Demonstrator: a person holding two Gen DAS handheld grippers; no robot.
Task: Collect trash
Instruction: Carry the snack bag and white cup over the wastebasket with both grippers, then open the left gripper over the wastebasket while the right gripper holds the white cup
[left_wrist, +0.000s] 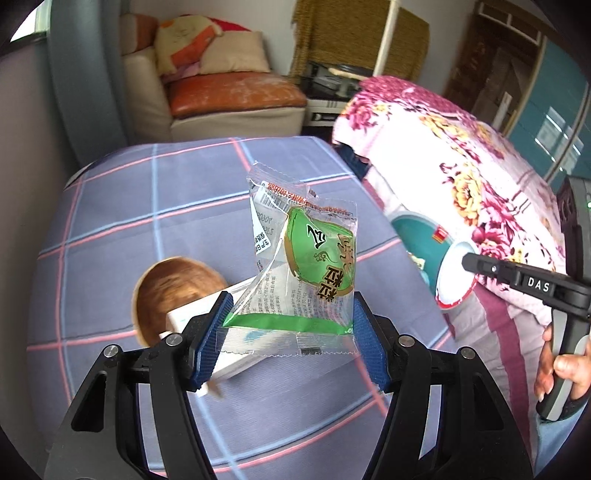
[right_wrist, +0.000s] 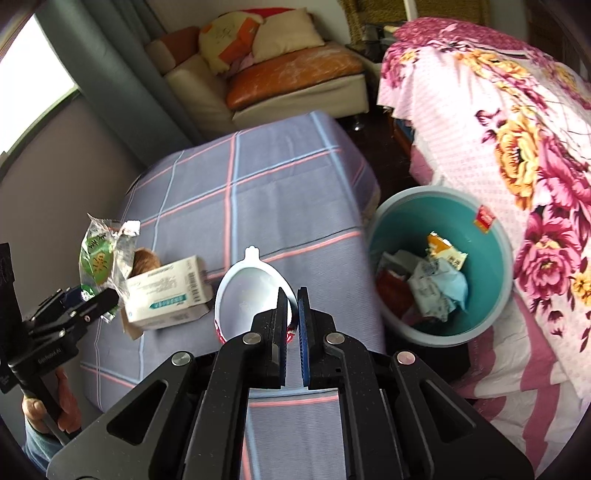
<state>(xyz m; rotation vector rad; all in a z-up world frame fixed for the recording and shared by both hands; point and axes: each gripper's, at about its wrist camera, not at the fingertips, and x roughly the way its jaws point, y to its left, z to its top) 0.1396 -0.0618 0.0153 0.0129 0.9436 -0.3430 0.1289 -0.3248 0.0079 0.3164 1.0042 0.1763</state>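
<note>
My left gripper (left_wrist: 288, 325) is shut on a clear snack wrapper with a green print (left_wrist: 306, 258), its blue pads (left_wrist: 210, 332) pressing the wrapper's lower edge from both sides. The wrapper hangs above the plaid table. From the right wrist view the same wrapper (right_wrist: 99, 254) sticks up out of the left gripper (right_wrist: 92, 302). My right gripper (right_wrist: 293, 314) is shut on the rim of a white plastic cup with red print (right_wrist: 251, 291), held over the table's right side. The teal trash bin (right_wrist: 406, 195) stands on the floor just right of the table, holding several crumpled wrappers.
On the purple plaid tablecloth (right_wrist: 277, 184) lie a white carton (right_wrist: 166, 291) and a brown wooden bowl (left_wrist: 166, 291). A bed with a pink floral cover (right_wrist: 517, 147) crowds the bin's right side. An orange-cushioned sofa (left_wrist: 229, 92) stands behind.
</note>
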